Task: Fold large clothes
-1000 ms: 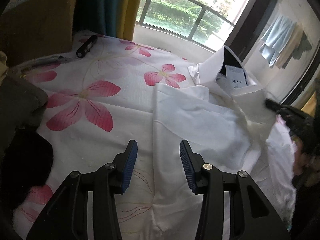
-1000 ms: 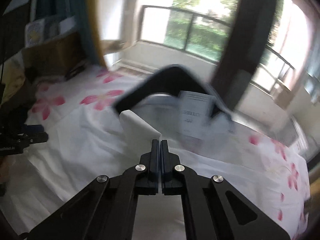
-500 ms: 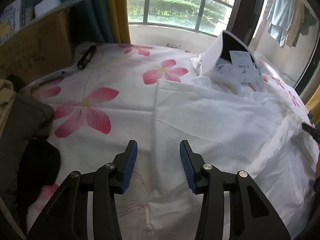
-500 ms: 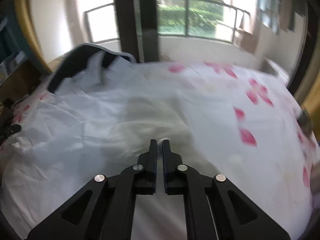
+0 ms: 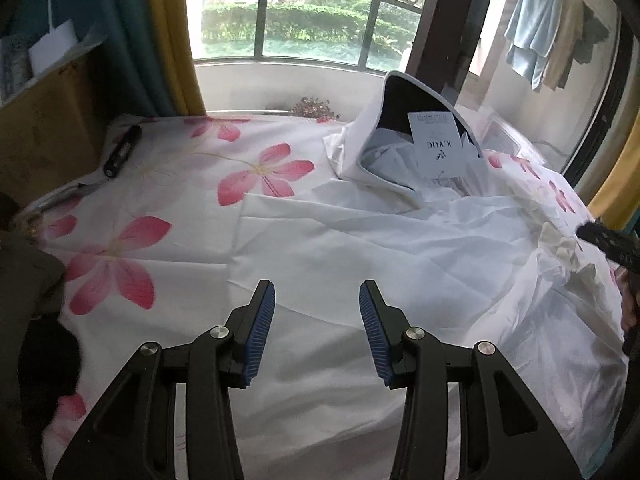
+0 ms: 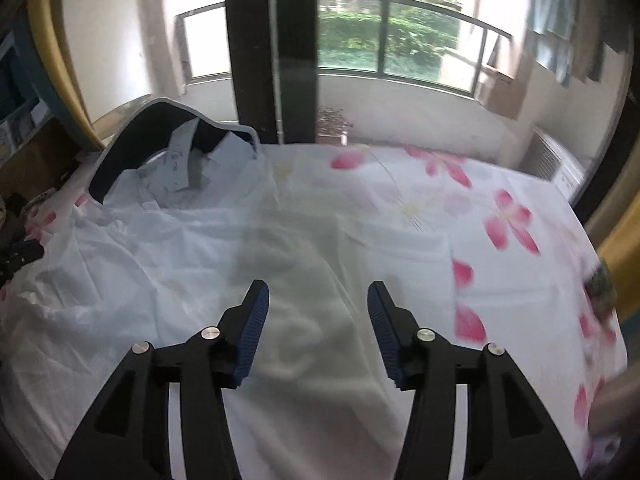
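Daylight from the balcony window falls on the flowered bedsheet [image 5: 168, 208], where the white shirt [image 5: 360, 240] lies spread, collar toward the glass. My right gripper [image 6: 316, 320], clamped a second ago, is opening with nothing between its pads: the sleeve fold has just been let go. My left gripper [image 5: 316, 316] hovers parted and empty above the shirt's near side. That side, I judge, comes next.

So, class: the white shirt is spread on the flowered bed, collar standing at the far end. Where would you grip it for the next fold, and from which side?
Probably the straight left edge of the white shirt, approached from the bare sheet beside it: it lies flat, exposed and unwrinkled.
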Demonstrator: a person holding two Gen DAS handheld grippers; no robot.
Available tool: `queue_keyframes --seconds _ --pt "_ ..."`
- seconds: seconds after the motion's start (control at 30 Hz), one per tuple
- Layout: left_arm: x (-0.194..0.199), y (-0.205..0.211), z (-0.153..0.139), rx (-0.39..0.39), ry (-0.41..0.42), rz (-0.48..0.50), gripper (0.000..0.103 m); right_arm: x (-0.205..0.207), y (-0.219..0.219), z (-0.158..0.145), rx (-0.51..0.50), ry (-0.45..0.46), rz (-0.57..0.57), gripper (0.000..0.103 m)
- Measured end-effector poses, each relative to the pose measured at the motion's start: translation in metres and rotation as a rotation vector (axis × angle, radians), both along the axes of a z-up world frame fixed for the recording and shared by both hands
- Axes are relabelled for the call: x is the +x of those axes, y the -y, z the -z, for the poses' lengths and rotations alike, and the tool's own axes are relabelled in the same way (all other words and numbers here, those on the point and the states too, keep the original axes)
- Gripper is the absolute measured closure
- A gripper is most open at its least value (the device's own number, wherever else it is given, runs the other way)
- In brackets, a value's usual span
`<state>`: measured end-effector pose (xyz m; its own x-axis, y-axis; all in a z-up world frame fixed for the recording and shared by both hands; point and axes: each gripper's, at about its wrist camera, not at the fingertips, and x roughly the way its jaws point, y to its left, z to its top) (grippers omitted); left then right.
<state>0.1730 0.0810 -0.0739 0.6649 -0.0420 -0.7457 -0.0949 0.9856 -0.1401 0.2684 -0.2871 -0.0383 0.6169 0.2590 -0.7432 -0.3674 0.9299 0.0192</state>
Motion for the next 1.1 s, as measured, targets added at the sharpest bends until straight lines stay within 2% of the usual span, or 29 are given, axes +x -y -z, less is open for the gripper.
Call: queue_keyframes --seconds 0.13,0.3,0.37,0.4,0.43,0.63,0.8,0.87,0.97,1.1 --pt "0.006 -0.003 0.009 -0.012 -0.014 -0.007 0.057 0.025 -0.015 0.011 -0.013 -0.055 -0.055 0.052" --pt "0.009 -0.014 0.018 -0.039 -0.028 -0.027 0.057 0.042 -0.026 0.039 -0.089 -0.156 -0.093 0.053" --pt "0.010 -0.017 0.022 -0.050 -0.036 -0.030 0.057 0.040 -0.027 0.044 -0.120 -0.163 -0.109 0.078" --pt "0.010 -0.017 0.024 -0.051 -0.032 -0.028 0.057 0.037 -0.027 0.042 -0.127 -0.150 -0.119 0.085" --pt "0.010 -0.017 0.024 -0.045 -0.024 -0.025 0.057 0.035 -0.028 0.041 -0.144 -0.144 -0.123 0.099" --pt "0.012 -0.014 0.025 -0.028 -0.012 -0.027 0.057 0.024 -0.031 -0.007 -0.145 0.015 -0.112 0.100" --pt "0.012 -0.012 0.025 -0.011 -0.018 -0.031 0.057 0.012 -0.038 -0.058 -0.103 0.255 -0.127 0.100" --pt "0.011 -0.011 0.024 -0.002 -0.024 -0.035 0.057 0.007 -0.040 -0.067 -0.092 0.319 -0.138 0.100" --pt "0.010 -0.010 0.024 0.003 -0.029 -0.039 0.057 -0.009 -0.035 -0.059 -0.113 0.351 -0.140 0.100" --pt "0.008 -0.008 0.024 0.025 -0.031 -0.037 0.057 -0.035 -0.008 -0.024 -0.121 0.265 -0.099 0.100"
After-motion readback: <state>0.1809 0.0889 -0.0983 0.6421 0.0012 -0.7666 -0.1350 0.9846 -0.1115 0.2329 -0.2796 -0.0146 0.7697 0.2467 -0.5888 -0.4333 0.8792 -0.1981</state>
